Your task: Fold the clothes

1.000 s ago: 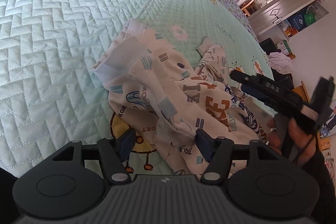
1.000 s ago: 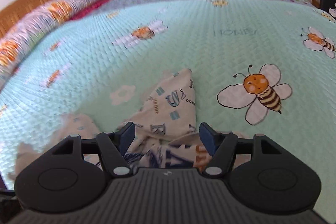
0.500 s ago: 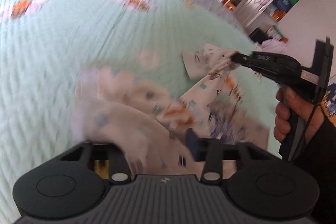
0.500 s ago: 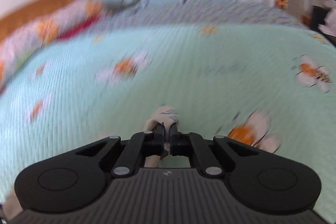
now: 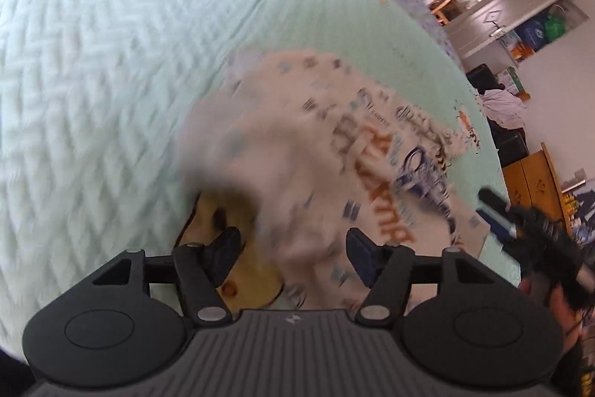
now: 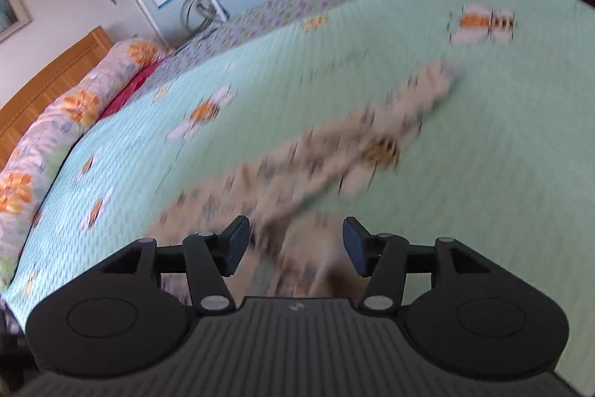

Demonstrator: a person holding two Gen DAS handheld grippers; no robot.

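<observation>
Cream cotton, printed with letters and small blue marks, lies smeared by motion blur on the mint quilted bedspread (image 5: 93,69). From the left wrist view the garment (image 5: 334,151) spreads broad and bunched just ahead of the left gripper (image 5: 293,248), whose fingers stand spread with cloth between them but nothing pinched; the right gripper shows at that view's right edge as a dark shape. The right wrist view instead shows the garment (image 6: 334,151) drawn out long toward a bee print, plus the headboard (image 6: 44,77) and floral pillows (image 6: 55,121). The right gripper (image 6: 295,244) has its fingers wide apart too. Half a second ago they were pressed together on a fold of the cloth; now it has dropped free.
</observation>
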